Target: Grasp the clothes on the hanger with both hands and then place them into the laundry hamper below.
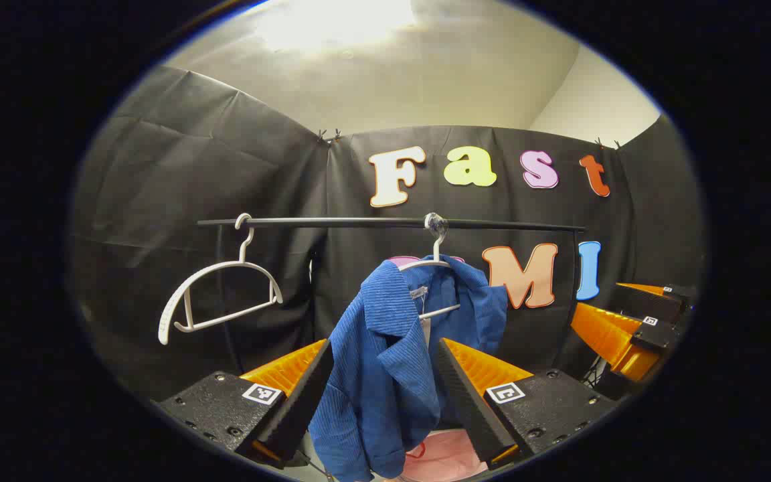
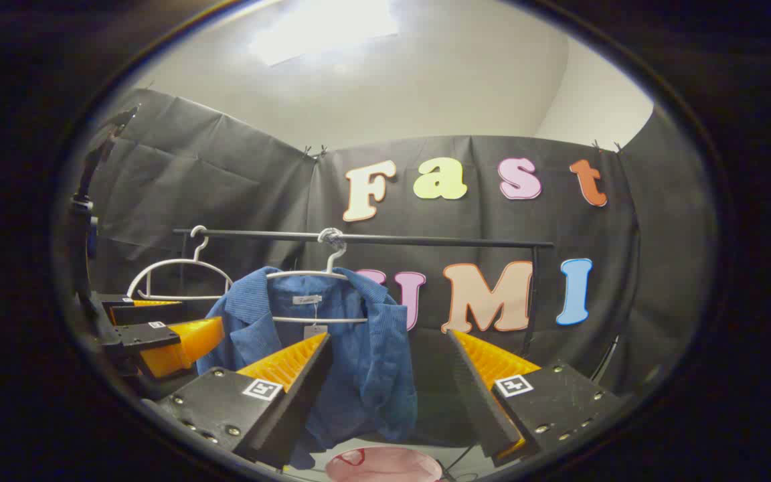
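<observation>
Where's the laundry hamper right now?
The pink laundry hamper sits at the bottom centre of the right gripper view, directly under the blue jacket hanging from the rail, between that gripper's open tongs.

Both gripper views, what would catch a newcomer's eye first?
First the blue jacket, draped on a white hanger on the black rail; in the left gripper view it hangs between the open left tongs. Next, an empty white hanger farther left on the rail. Below the jacket, the pink laundry hamper peeks up, near the open right tongs.
</observation>
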{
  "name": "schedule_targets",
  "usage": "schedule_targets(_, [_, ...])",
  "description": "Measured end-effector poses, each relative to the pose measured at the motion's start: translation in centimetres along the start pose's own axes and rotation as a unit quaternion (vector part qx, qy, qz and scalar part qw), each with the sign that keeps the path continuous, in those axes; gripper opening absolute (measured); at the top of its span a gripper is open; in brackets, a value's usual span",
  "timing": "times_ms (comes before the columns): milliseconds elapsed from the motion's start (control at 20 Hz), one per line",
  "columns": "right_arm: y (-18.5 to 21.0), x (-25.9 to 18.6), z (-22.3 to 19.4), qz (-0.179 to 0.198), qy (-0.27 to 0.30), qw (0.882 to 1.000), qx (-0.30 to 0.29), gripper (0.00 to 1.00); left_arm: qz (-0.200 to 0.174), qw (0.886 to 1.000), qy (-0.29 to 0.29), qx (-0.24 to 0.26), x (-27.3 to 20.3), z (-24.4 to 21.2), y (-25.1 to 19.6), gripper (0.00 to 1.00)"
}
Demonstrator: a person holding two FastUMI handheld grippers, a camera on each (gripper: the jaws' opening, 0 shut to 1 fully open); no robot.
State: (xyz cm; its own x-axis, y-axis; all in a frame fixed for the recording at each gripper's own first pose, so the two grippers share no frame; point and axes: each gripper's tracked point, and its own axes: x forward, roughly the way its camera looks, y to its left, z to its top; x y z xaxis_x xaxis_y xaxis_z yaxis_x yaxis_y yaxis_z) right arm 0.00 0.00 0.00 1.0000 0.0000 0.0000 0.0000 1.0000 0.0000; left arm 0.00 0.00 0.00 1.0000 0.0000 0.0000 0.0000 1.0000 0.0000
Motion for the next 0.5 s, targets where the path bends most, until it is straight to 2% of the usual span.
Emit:
schedule_targets(50, [-0.1,0.1,-0.1,0.000,0.001,1.000,-0.001,0.96,0.004,1.000,0.002,0.001,0.1,-0.2,0.1,0.94])
schedule_targets(100, [-0.1,0.2,-0.1,0.001,0.001,1.000,-0.001,0.99,0.006,1.000,0.005,0.000,0.2,-0.4,0.2,0.94])
schedule_targets(500, [-0.7,0.2,-0.5,-0.002,0.004,1.000,-0.001,0.99,0.013,1.000,0.026,-0.009,0.1,-1.5,0.5,0.94])
